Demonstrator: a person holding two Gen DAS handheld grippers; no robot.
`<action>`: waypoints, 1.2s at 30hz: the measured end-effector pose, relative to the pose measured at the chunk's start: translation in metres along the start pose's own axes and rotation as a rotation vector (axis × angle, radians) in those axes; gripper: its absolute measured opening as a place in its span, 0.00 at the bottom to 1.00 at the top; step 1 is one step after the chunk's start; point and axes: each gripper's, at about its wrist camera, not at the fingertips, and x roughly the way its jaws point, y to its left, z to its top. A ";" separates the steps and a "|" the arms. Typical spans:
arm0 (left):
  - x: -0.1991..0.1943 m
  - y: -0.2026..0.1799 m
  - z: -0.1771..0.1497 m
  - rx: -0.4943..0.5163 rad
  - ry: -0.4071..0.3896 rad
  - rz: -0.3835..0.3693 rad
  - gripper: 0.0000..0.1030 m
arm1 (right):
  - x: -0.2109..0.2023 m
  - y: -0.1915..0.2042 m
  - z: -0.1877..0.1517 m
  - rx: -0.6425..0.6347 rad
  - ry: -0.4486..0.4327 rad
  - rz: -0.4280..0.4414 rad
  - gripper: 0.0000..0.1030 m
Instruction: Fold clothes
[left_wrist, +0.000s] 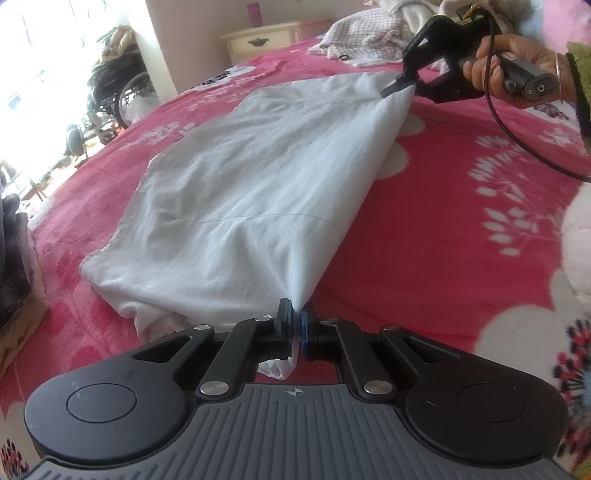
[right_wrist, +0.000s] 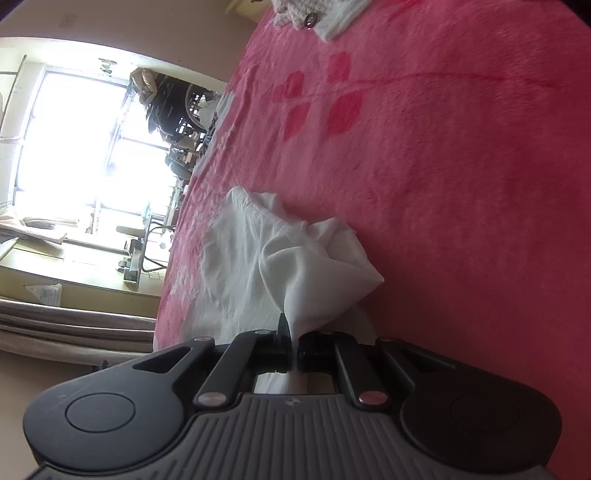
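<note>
STATE: we have left gripper (left_wrist: 296, 320) and right gripper (right_wrist: 294, 334) each clamped on a white garment (left_wrist: 240, 184) corner | RISK: thin pinch; uneven lift pulls fabric free.

A bedroom in a home: a wide bed under a fleecy pink blanket with white flower print (left_wrist: 461, 229) fills the view ahead of the tongs, a cream wooden nightstand with a brass drawer pull (left_wrist: 266, 38) beyond it, a folded black wheelchair (left_wrist: 110, 88) by the bright window (right_wrist: 74, 140) to their left.
</note>
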 end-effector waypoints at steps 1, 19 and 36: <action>-0.004 -0.001 0.000 -0.004 0.000 -0.009 0.01 | -0.002 0.001 -0.001 -0.002 0.002 -0.004 0.04; -0.092 -0.078 -0.029 0.092 0.047 -0.267 0.00 | -0.159 -0.043 -0.047 0.010 0.019 -0.116 0.04; -0.078 0.037 -0.001 -0.373 -0.121 -0.249 0.00 | -0.102 0.052 -0.013 -0.103 0.074 -0.212 0.04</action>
